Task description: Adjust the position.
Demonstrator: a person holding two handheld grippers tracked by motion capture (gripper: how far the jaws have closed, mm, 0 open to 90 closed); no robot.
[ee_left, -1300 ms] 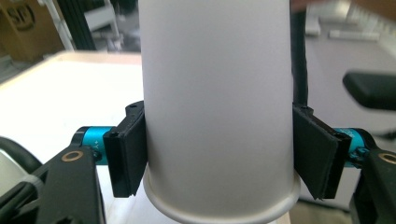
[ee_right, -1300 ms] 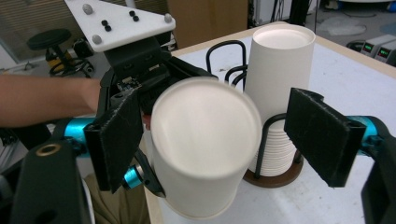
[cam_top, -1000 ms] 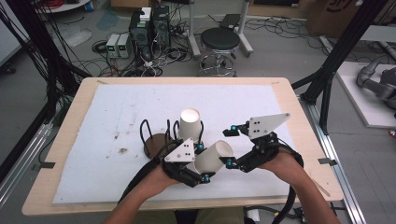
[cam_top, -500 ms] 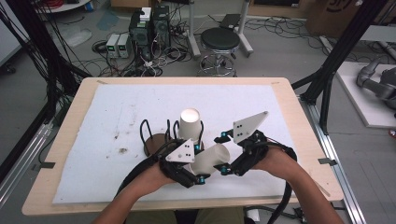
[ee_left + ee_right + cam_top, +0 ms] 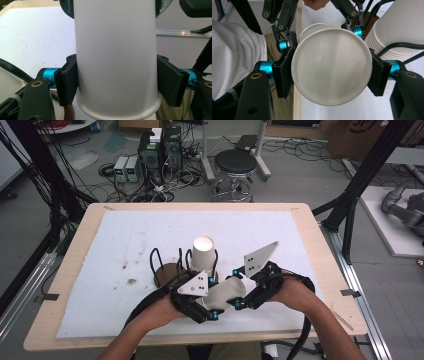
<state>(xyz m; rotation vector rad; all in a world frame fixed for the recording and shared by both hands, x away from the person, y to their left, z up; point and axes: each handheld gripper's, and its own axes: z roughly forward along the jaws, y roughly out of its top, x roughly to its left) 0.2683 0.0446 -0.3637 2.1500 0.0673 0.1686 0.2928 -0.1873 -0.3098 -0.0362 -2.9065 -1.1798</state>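
Both grippers clamp one white cup (image 5: 227,292), lying sideways near the table's (image 5: 320,250) six-o'clock edge. The left gripper (image 5: 212,307) pinches near its rim; the right gripper (image 5: 239,289) has just closed on its base. At twelve o'clock of it, a cup stack (image 5: 203,252) stands in a wire rack (image 5: 165,265).

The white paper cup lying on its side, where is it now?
High view: white paper cup lies between both tongs near the table's front edge, just before the wire rack.

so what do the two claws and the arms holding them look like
Both the left claw and right claw are black linkage frames with flat black pads, turquoise metal sleeves at the jaw pivots and brass-ringed holes. Each carries a grey three-cornered plate dotted with holes. Thick black cables trail back. Forearms are bare, no sleeves.
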